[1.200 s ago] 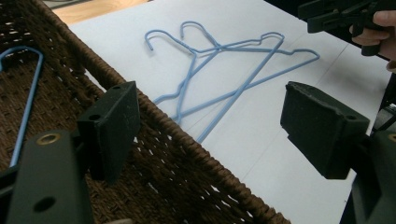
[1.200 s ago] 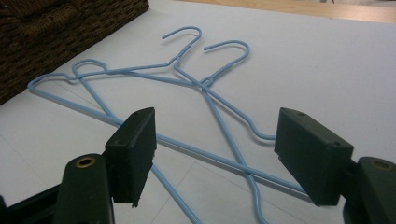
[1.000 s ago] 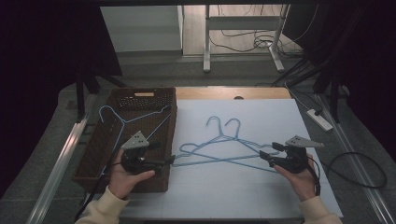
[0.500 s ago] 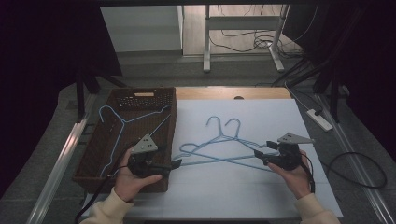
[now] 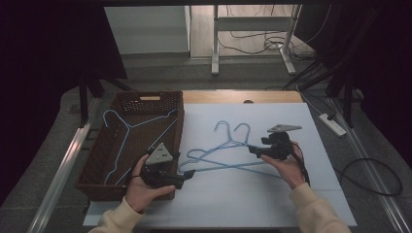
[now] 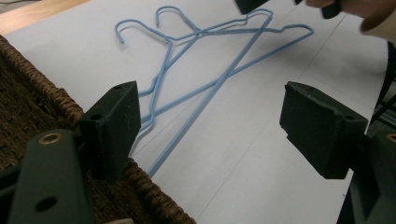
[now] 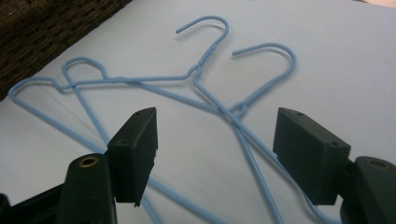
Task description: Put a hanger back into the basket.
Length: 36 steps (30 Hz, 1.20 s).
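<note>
Hangers: two blue wire hangers (image 5: 228,158) lie crossed on the white surface (image 5: 272,204), centre of the high view, just right of the wicker basket (image 5: 97,182).
Direction: both hooks point toward the top of the frame; the long bars run roughly left to right, slanting slightly.
Basket contents: a third blue hanger (image 5: 127,133) lies inside, hook toward the upper left.
Change: the right tool (image 5: 256,149) has moved left and up the frame, from beyond the hangers' right ends to over their right shoulders; the left tool (image 5: 187,175) has barely shifted; the hangers lie as before.
Right tool: jaws wide apart, nothing gripped, the crossed wires seen between them in the right gripper view.
Left tool: jaws wide apart, empty, at the basket's right rim, near the hangers' left ends.
</note>
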Each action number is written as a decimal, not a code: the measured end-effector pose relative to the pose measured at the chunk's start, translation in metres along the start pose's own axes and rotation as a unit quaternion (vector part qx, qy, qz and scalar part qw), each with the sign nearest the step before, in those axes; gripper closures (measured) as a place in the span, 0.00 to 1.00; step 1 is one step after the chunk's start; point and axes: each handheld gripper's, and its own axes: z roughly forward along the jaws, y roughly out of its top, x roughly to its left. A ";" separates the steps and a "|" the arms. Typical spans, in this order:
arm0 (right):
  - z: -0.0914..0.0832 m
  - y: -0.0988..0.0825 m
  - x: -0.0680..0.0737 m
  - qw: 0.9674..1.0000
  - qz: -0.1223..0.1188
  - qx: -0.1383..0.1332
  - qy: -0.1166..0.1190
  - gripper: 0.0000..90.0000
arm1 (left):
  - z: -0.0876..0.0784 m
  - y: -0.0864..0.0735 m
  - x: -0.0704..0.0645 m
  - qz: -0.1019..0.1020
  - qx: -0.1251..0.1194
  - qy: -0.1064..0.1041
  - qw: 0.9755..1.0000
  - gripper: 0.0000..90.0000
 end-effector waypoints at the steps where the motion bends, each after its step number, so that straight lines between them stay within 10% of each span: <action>1: 0.007 0.005 0.000 1.000 0.001 0.004 0.001 0.35 | 0.000 0.000 0.000 -0.001 -0.001 0.000 1.000 0.24; 36: 0.105 0.051 0.009 0.996 0.029 0.088 -0.015 0.41 | -0.004 -0.002 0.008 -0.011 -0.006 0.004 1.000 0.24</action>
